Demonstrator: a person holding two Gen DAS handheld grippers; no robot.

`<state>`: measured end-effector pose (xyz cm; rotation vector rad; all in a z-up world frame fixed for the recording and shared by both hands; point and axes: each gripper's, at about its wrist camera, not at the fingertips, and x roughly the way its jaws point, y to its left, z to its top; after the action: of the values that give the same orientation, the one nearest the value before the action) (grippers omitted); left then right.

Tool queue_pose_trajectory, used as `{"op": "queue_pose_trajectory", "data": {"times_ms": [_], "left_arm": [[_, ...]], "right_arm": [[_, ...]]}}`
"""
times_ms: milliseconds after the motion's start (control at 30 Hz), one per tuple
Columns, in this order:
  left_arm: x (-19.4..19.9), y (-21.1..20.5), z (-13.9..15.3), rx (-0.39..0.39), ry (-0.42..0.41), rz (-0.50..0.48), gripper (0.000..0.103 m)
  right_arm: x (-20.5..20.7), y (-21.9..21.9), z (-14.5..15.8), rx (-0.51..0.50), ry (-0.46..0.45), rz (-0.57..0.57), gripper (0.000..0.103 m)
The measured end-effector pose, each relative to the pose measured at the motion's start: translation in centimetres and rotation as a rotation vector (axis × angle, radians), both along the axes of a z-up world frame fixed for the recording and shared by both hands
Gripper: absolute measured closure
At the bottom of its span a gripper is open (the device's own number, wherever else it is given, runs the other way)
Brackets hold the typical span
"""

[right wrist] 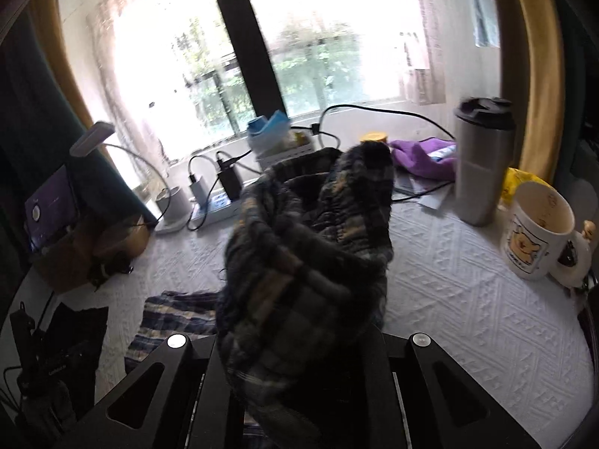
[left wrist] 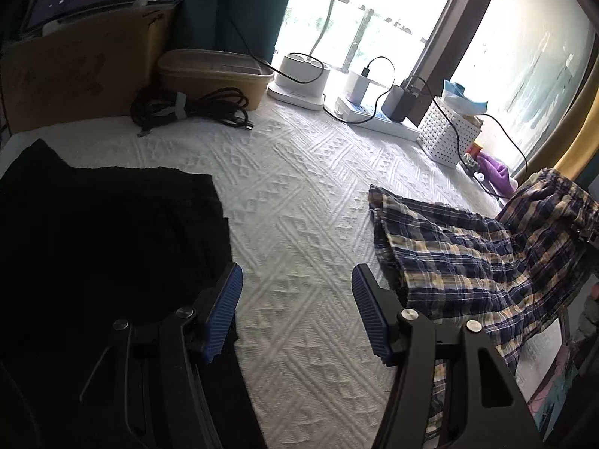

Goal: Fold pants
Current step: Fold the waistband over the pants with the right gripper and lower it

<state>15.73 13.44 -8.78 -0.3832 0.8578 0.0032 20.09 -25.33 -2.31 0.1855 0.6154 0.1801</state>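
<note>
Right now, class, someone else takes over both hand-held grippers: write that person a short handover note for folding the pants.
Left hand-held gripper: open, holding nothing, over the white bedspread.
Right hand-held gripper: shut on the plaid pants, waistband end lifted; the rest trails on the bedspread.
Black garment lies flat to the left.
Done: one end picked up. Left: spread the pants flat and make every fold.

White quilted cover (left wrist: 299, 202), power strip (left wrist: 374, 118), steel tumbler (right wrist: 483, 161) — bear mug (right wrist: 539, 230), coiled cable (left wrist: 187, 108)
</note>
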Motion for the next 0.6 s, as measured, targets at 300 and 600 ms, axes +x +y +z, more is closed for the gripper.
{"op": "queue_pose_trajectory", "data": {"times_ms": [300,600], "left_arm": [[-1.5,2.0,-0.4,-0.056,-0.026,0.011,0.043],[-3.2,4.1,-1.0,-0.093,-0.019,0.039,0.043]], "right_arm": [[0.8,7.8,-2.0,-0.102,0.057,0.124,0.091],[1.2,14.7,-3.8,-0.162,0.107,0.242,0.091]]}}
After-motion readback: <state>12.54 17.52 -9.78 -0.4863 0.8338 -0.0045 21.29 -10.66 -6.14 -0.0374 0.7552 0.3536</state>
